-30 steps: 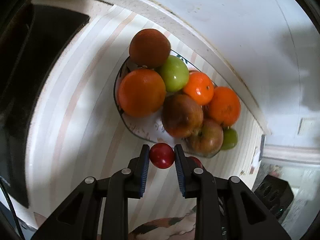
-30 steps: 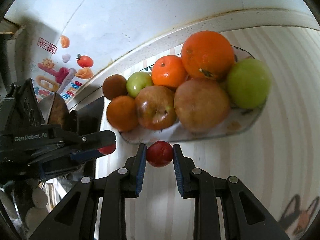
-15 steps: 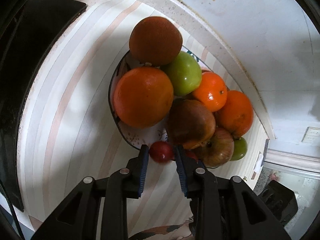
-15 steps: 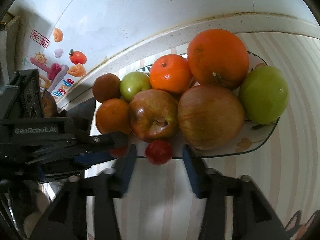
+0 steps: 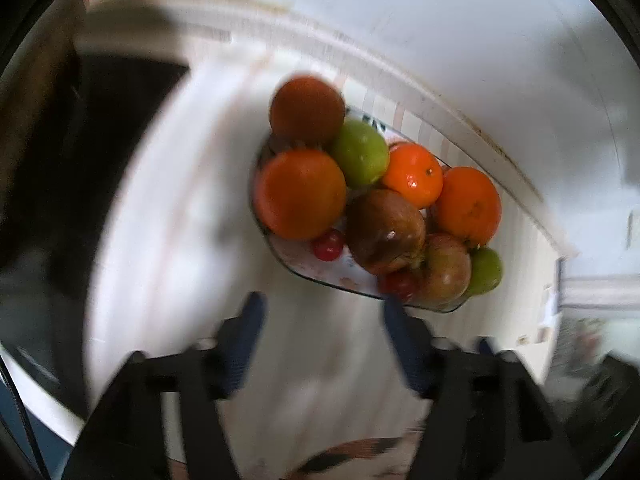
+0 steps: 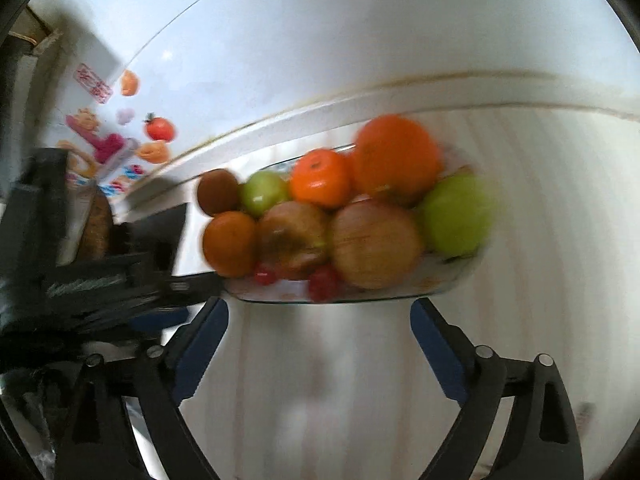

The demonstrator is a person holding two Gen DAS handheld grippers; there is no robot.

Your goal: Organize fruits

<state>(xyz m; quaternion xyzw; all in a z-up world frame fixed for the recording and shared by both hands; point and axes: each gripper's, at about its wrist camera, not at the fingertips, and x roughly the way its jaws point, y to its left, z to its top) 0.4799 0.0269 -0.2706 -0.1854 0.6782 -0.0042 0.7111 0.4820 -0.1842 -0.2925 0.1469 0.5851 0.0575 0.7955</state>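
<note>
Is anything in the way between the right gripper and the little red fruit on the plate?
Only the plate's rim. The right gripper is open and empty just in front of it, and the nearest red fruit lies right behind the rim. The big fruits sit farther back.

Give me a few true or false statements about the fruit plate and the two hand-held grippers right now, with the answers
1. The left hand-held gripper is clamped on a small red fruit. False: its jaws stand wide apart with nothing between them.
2. Two small red round fruits, one and another, lie on the patterned glass plate. True.
3. The right hand-held gripper is open. True.
4. The plate holds only oranges. False: two green apples, one and another, and brownish-red apples such as this one sit among the oranges.
5. The small tangerine with a dark stem dot lies on the striped countertop beside the plate. False: it sits in the pile on the plate.
</note>
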